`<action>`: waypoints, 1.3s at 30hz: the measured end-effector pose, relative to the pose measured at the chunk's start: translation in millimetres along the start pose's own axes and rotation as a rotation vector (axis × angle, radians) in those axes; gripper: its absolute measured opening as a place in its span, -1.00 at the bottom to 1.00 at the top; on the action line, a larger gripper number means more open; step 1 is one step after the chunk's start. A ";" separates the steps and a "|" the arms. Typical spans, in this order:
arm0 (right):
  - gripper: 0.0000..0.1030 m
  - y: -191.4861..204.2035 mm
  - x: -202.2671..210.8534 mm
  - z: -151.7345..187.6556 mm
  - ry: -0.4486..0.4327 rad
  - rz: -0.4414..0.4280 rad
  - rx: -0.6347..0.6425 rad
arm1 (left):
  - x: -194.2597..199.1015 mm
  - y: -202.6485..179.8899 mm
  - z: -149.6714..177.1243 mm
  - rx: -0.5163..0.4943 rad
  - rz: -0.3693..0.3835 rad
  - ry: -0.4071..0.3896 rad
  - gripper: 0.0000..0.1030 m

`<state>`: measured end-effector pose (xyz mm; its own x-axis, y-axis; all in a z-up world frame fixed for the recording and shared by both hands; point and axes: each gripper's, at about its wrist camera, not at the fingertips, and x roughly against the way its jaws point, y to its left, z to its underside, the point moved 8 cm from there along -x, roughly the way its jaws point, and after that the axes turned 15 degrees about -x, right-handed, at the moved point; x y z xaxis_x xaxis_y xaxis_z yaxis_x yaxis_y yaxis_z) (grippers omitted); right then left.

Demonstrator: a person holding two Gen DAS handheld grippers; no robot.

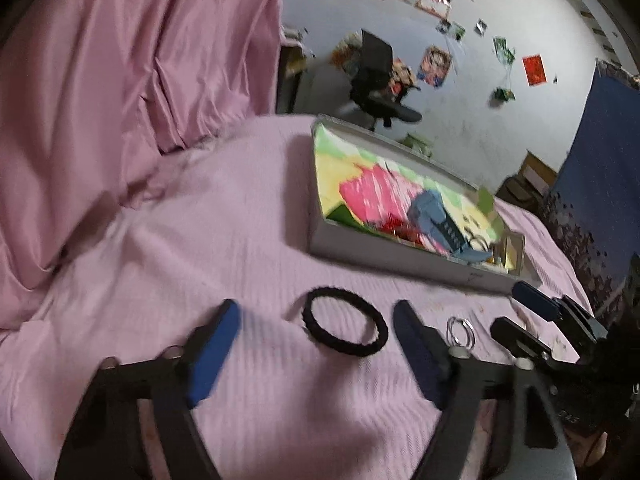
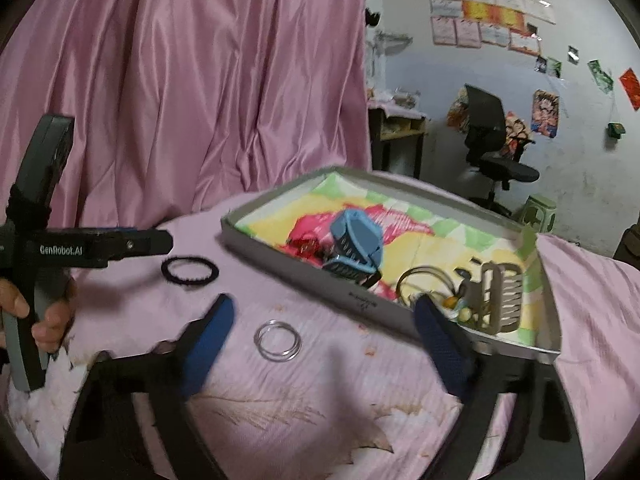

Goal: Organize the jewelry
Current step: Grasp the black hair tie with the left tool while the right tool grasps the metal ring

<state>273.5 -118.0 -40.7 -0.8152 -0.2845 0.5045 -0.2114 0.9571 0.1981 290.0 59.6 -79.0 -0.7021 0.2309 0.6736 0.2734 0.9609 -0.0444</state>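
A black hair tie [image 1: 345,321] lies on the pink cloth between my left gripper's open fingers [image 1: 316,344]; it also shows in the right wrist view [image 2: 190,271]. Thin silver bangles [image 2: 277,339] lie between my right gripper's open fingers [image 2: 326,342], and show in the left wrist view [image 1: 460,330]. A shallow grey box [image 2: 360,300] lined with colourful paper holds a blue hair claw [image 2: 356,246], a beige hair claw [image 2: 498,294], bangles [image 2: 420,280] and small beads. The right gripper [image 1: 520,312] appears at the right of the left wrist view.
Pink cloth [image 1: 200,260] covers the table; its worn patch [image 2: 280,412] is near me. A pink curtain [image 2: 180,100] hangs behind. A black office chair [image 2: 492,140] and a wall with posters stand beyond. The left gripper body [image 2: 80,246] and hand are at the left.
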 end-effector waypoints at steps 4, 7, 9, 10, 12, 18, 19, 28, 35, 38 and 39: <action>0.07 1.2 -13.2 8.6 0.066 -0.008 0.008 | -8.5 -0.3 0.8 0.009 0.024 0.028 0.09; -0.06 2.7 -20.9 13.7 0.104 -0.012 0.011 | -11.9 2.4 0.9 0.034 0.039 0.034 -0.04; -0.12 1.4 -27.6 17.7 0.135 -0.013 0.003 | -13.6 3.4 1.5 0.046 0.045 0.036 -0.19; -0.14 0.7 -29.8 19.1 0.146 -0.015 -0.003 | -15.2 4.6 1.5 0.050 0.048 0.038 -0.23; -0.15 -0.6 -33.1 21.0 0.163 -0.022 -0.016 | -15.7 3.8 2.2 0.053 0.050 0.040 -0.39; -0.34 -1.3 -45.4 28.3 0.223 -0.056 -0.047 | -19.5 0.5 3.6 0.056 0.071 0.048 -0.75; -0.35 -0.5 -46.2 29.4 0.230 -0.062 -0.048 | -19.8 -0.7 3.3 0.055 0.075 0.048 -0.78; -0.82 6.5 -48.2 34.3 0.256 -0.097 -0.045 | -13.4 -8.6 -0.3 0.017 0.077 0.019 -0.88; -0.93 5.2 -42.4 28.7 0.227 -0.113 -0.055 | -2.2 -21.3 -9.4 -0.039 0.059 -0.029 -0.89; -0.94 5.0 -38.9 25.9 0.206 -0.119 -0.057 | 3.1 -26.0 -12.4 -0.056 0.044 -0.051 -0.89; -0.94 4.8 -37.9 25.0 0.201 -0.121 -0.057 | 5.2 -27.5 -13.8 -0.059 0.041 -0.060 -0.89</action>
<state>289.9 -101.3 -79.8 -0.6609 -0.4074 0.6303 -0.2654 0.9125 0.3114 287.9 32.2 -64.2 -0.7270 0.2804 0.6267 0.3396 0.9402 -0.0267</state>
